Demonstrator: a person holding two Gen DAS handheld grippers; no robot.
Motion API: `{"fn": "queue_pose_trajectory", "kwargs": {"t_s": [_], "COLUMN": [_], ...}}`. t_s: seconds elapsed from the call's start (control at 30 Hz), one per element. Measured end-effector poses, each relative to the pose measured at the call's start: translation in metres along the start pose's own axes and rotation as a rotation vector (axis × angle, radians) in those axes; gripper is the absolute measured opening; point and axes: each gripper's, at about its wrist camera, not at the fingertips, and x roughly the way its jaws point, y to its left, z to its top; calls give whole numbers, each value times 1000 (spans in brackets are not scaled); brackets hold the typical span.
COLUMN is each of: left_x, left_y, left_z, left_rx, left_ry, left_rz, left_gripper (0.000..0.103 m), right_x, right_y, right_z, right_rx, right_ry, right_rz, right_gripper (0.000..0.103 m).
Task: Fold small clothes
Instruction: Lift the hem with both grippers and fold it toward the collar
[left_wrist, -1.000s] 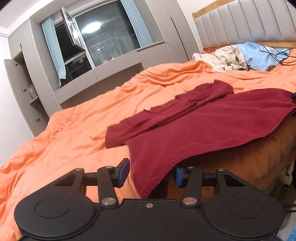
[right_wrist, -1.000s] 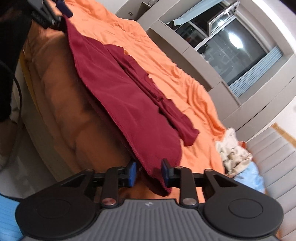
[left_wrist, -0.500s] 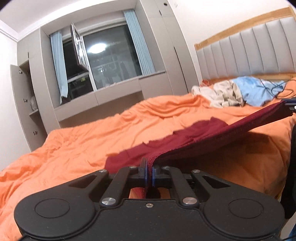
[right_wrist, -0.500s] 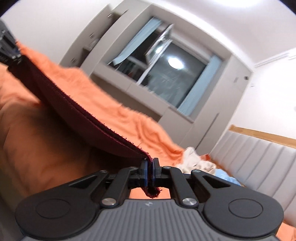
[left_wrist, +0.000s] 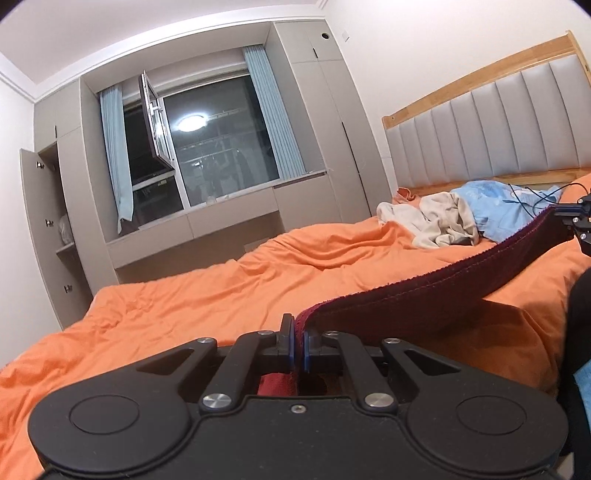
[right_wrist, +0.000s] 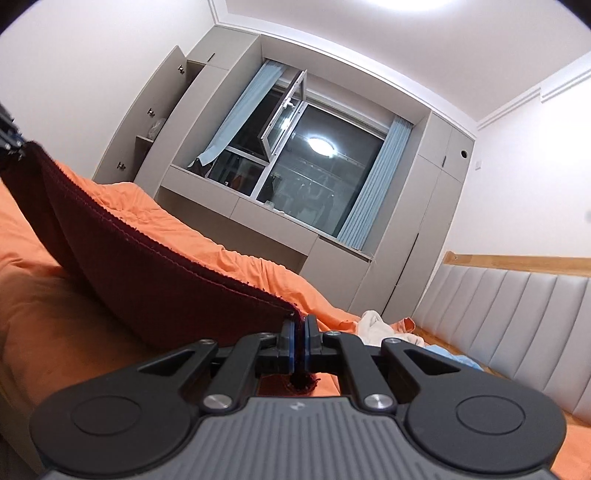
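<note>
I've both tongs clenched on the dark-red knit garment (left_wrist: 436, 295) — left tongs (left_wrist: 298, 349), right tongs (right_wrist: 299, 345) — hem stretched toward two o'clock over the orange bed (left_wrist: 221, 295).

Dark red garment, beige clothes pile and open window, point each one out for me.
dark red garment (left_wrist: 461, 284), left wrist view, lifted hem
beige clothes pile (left_wrist: 436, 218), left wrist view, crumpled middle
open window (right_wrist: 284, 107), right wrist view, tilted sash
</note>
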Motion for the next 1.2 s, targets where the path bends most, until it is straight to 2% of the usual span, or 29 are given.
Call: {"fn": "queue_pose_trajectory", "kwargs": {"t_s": [0.13,0.3,0.4,0.6,0.7,0.9,1.0,1.2], "left_x": [29,85,127,222,269,348,381,427], "left_y": [7,25,38,72,82,104,116,124], "left_z": [13,30,39,47,43,23,6,-30], "left_rx": [37,41,49,21,43,-21,-50,-59], "left_ry": [-14,-22,-10,56,87,173,232,374], "left_rz": [25,54,75,93,113,115,117,63], "left_gripper": [5,5,5,5,5,5,5,6], "right_x": [38,108,162,259,302,375,400,436], "right_y": [-7,-17,-19,-15,-14,-5,7,29], "right_z": [7,20,26,25,19,-6,-23,-49], "right_rx": [4,17,1,-11,0,8,2,-10], "right_ry": [-13,-27,-25,37,91,188,237,340], "right_rz": [-3,1,10,48,81,168,213,268], "right_gripper": [5,5,5,5,5,5,5,6]}}
